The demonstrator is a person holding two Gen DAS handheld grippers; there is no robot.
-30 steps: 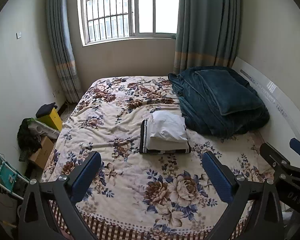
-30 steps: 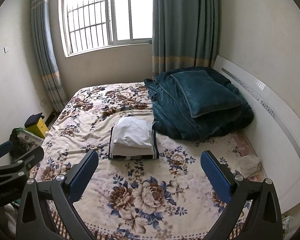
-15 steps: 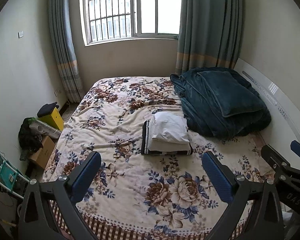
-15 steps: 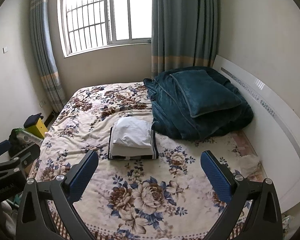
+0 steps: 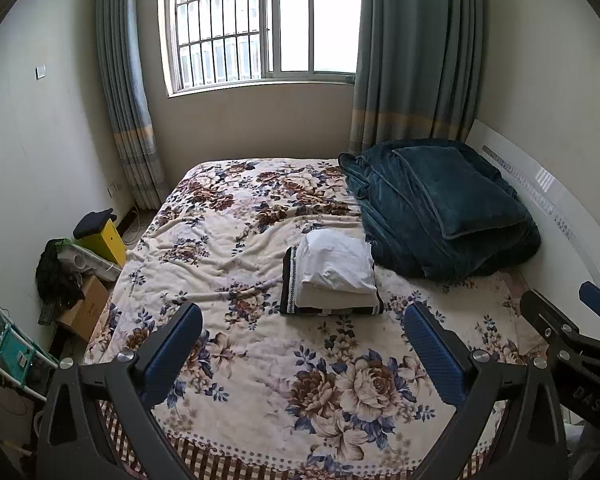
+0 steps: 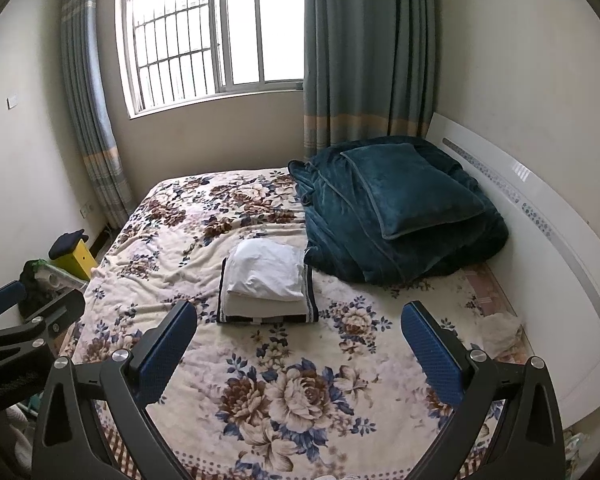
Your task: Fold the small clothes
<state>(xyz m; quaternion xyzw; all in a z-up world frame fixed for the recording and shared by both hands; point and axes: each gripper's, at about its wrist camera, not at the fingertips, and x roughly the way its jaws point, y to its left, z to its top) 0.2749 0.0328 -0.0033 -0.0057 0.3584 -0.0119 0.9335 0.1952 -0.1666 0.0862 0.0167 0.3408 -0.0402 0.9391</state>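
Observation:
A stack of folded clothes (image 5: 334, 280) (image 6: 266, 280) lies mid-bed: a white piece on top, a cream one under it, a dark striped one at the bottom. My left gripper (image 5: 302, 336) hovers over the bed's near edge, open and holding nothing, well short of the stack. My right gripper (image 6: 298, 334) is likewise open and holding nothing, at the same distance. Each gripper shows at the edge of the other's view: the right one (image 5: 572, 332), the left one (image 6: 24, 320).
The floral bedspread (image 5: 260, 364) covers the bed. A teal quilt with a pillow on top (image 5: 440, 208) is piled by the white headboard (image 6: 540, 240). A yellow box (image 5: 104, 236), a cardboard box (image 5: 82, 308) and clutter sit on the floor at left. A crumpled pale cloth (image 6: 500, 330) lies beside the headboard.
Both grippers have drifted slightly; the room slides a little in view. The stack has not moved and both grippers stay open.

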